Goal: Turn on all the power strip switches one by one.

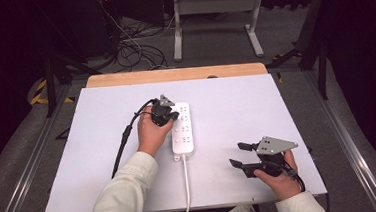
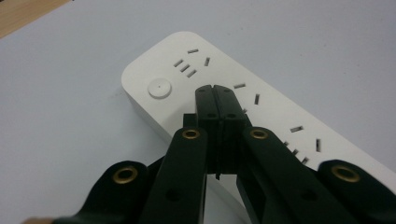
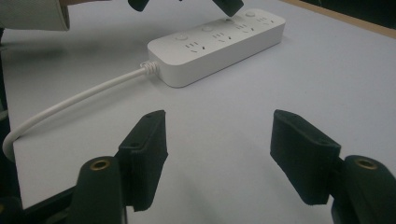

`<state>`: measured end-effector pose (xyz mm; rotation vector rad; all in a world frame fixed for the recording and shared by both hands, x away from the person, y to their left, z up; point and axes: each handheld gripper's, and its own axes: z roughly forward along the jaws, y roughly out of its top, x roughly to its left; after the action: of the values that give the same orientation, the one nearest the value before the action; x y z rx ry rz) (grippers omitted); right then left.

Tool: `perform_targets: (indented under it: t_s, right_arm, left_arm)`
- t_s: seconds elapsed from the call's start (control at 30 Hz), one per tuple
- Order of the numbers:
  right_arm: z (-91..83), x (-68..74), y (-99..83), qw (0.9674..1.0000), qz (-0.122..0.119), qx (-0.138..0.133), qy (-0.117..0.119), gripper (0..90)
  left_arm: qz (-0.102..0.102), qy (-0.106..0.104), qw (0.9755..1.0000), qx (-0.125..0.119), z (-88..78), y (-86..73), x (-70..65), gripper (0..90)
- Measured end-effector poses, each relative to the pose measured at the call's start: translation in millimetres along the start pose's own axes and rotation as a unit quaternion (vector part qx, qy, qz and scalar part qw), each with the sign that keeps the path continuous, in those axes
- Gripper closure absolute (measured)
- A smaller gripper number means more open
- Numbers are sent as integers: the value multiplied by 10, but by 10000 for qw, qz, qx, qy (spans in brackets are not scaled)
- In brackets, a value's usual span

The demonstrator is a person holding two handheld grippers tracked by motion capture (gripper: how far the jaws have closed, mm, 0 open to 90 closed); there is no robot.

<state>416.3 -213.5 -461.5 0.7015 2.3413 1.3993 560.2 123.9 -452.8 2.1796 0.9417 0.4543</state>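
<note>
Where the high view looked down on the white table [image 1: 235, 97], a white power strip [image 1: 184, 136] lay near its middle, its white cord [image 1: 185, 186] running off the near edge. The left gripper [image 1: 172, 112] sat over the strip's far end, held by the left hand [image 1: 150, 133], a black cable [image 1: 123, 140] trailing back from it. The right gripper [image 1: 240, 155] hovered well apart from the strip, near the table's right front, in the right hand [image 1: 278, 177], its jaws spread wide with nothing between them.

From the left gripper view, the left gripper [image 2: 215, 88] had its jaws pressed together, empty, tips just over the power strip [image 2: 280, 116] — beside a round button [image 2: 159, 87] and rows of socket slots. Whether the tips touched the plastic could not be told. No brand or lettering was readable.

From the right gripper view, the right gripper [image 3: 217, 135] stood open above bare table [image 3: 327, 70]; beyond it lay the power strip [image 3: 219, 44] and its cord [image 3: 79, 100], with the left gripper [image 3: 229, 5] at the strip's far part — contact unclear.
</note>
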Motion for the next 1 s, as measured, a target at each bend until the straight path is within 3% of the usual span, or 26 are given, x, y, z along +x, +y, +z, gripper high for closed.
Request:
perform_targets:
  t_s: [0.2,0.37,0.47,0.63,0.87,1.0]
  right_arm:
    - [-3,-1,-1,10000,19,-12,9,371]
    - [-4,-2,-1,10000,25,-19,9,371]
    - [-8,0,1,10000,24,-23,9,371]
    - [-10,4,1,10000,29,-31,15,370]
    - [-7,3,1,10000,20,-23,19,370]
    - [-9,8,3,10000,25,-34,38,370]
  left_arm:
    - [4,13,10000,57,24,-17,16,900]
    - [171,20,9998,49,40,-19,6,900]
    - [164,-47,9998,39,42,-24,5,900]
    - [271,96,9995,112,48,-9,-37,900]
    - [156,104,9997,151,54,-11,-37,900]
    - [188,192,9995,136,64,-15,-66,900]
